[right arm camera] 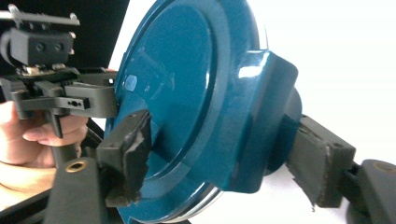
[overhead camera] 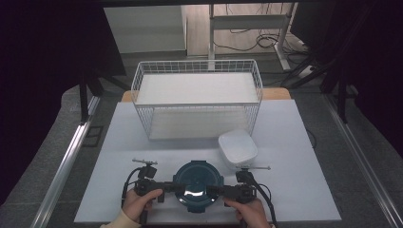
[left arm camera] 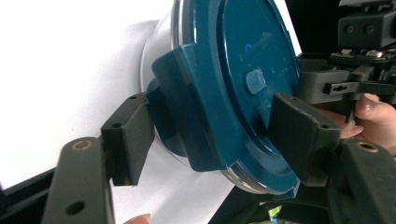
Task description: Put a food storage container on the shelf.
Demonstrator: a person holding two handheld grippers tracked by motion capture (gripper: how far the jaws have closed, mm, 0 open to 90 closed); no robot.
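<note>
I have both tools on the round teal-lidded container, which sits on the white bench near its front edge, directly between the two. The left hand-held gripper comes in from the container's left side; in the left gripper view its jaws straddle the lid's side clip, one pad over the lid top and the other against the clear bowl's wall under the rim. Whether both pads actually press I cannot tell, so I would not call it a firm grip. The right hand-held gripper mirrors it from the opposite side; in the right gripper view one worn pad lies against the lid face and the other sits behind the clip on that side, apparently touching it. A white square container stands just beyond the right hand-held gripper, and a white wire basket stands farther back, well apart from both
</note>
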